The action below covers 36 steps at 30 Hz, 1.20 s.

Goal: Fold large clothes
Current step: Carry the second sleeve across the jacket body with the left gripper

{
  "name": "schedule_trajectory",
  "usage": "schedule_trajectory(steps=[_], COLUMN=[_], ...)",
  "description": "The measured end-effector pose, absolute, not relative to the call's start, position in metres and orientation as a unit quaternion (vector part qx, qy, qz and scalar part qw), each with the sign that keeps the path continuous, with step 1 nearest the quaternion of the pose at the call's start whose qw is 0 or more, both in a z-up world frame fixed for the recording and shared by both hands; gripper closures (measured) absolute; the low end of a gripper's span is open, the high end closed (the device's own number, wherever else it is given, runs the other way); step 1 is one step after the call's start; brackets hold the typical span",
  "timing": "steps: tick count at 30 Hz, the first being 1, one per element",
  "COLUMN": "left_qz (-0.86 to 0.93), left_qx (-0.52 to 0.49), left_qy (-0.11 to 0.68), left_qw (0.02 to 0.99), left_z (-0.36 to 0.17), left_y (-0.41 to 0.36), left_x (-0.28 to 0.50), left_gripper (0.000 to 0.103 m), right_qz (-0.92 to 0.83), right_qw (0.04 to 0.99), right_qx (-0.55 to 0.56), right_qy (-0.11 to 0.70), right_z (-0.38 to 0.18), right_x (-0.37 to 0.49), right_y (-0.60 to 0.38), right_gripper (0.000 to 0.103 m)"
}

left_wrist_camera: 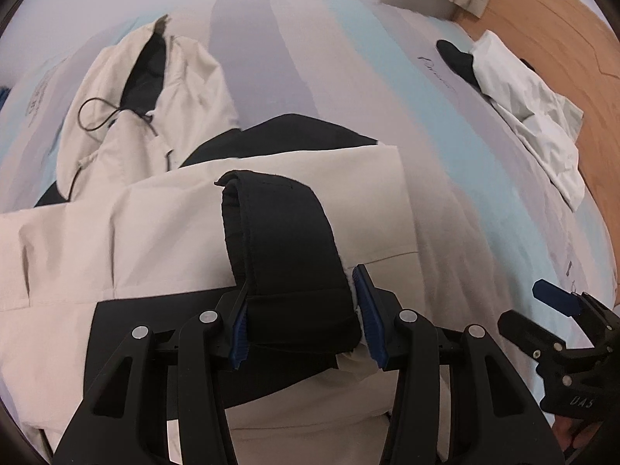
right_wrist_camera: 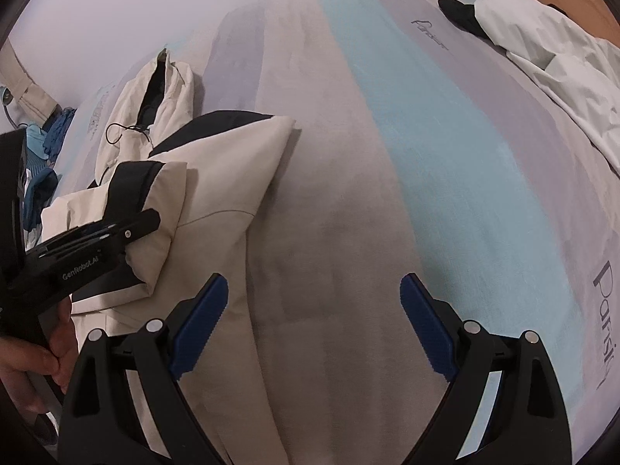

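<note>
Your left gripper fingers pinch the black sleeve cuff, carried over the beige jacket on the bed. Right gripper fingers spread, empty. Looks mid-fold: hood and body folds left.

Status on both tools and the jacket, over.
Left tool shut on black cuff, sleeve across cream jacket. Right tool open over bedsheet, empty. Nothing in the way.

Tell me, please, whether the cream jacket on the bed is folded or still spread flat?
Partly folded. The cream jacket has one sleeve doubled across its body, held in the left tool; its hood remains extended.
</note>
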<state>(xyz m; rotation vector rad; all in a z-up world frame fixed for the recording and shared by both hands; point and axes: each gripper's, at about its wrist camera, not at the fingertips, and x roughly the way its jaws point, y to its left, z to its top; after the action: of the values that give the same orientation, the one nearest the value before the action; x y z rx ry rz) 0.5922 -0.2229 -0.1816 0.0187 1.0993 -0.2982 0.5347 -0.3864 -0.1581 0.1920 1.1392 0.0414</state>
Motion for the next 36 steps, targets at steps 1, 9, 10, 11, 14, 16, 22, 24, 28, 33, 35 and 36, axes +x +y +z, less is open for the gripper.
schedule_trajectory(steps=[1,9,10,11,14,16,22,24,28,33,35,36], left_qz=[-0.143,-0.163,-0.166,-0.167,-0.172,-0.175,-0.188,-0.192,-0.193,-0.181,-0.175,-0.171], left_qx=[0.008,0.012,0.011,0.01,0.005,0.005,-0.005,-0.014,-0.022,-0.012,-0.007,-0.007], left_qy=[0.52,0.52,0.52,0.52,0.52,0.52,0.523,0.525,0.534,0.523,0.513,0.509], left_qw=[0.842,0.838,0.838,0.838,0.837,0.836,0.832,0.829,0.823,0.833,0.84,0.844], left_z=[-0.182,-0.184,-0.184,-0.184,-0.183,-0.183,-0.186,-0.187,-0.183,-0.163,-0.157,-0.153], left_y=[-0.225,-0.241,-0.243,-0.245,-0.251,-0.255,-0.264,-0.265,-0.265,-0.254,-0.248,-0.242], left_x=[0.593,0.594,0.594,0.594,0.593,0.592,0.593,0.594,0.596,0.588,0.584,0.582], left_gripper=[0.058,0.068,0.068,0.068,0.068,0.067,0.067,0.067,0.068,0.044,0.037,0.033], right_qz=[0.018,0.012,0.011,0.01,0.007,0.007,0.002,0.0,-0.004,-0.004,-0.003,-0.003], right_qw=[0.837,0.834,0.834,0.834,0.834,0.834,0.832,0.831,0.831,0.83,0.83,0.83], right_qx=[0.091,0.094,0.096,0.098,0.1,0.1,0.101,0.102,0.104,0.104,0.105,0.104], right_qy=[0.54,0.543,0.543,0.543,0.543,0.543,0.545,0.546,0.547,0.547,0.548,0.548], right_z=[-0.159,-0.162,-0.162,-0.162,-0.162,-0.162,-0.163,-0.164,-0.164,-0.163,-0.163,-0.162], right_x=[0.534,0.529,0.529,0.528,0.524,0.522,0.518,0.516,0.512,0.508,0.509,0.509], right_y=[-0.388,-0.399,-0.4,-0.401,-0.404,-0.406,-0.414,-0.417,-0.421,-0.421,-0.42,-0.419], right_gripper=[0.016,0.016,0.016,0.016,0.016,0.016,0.016,0.016,0.016,0.016,0.016,0.016])
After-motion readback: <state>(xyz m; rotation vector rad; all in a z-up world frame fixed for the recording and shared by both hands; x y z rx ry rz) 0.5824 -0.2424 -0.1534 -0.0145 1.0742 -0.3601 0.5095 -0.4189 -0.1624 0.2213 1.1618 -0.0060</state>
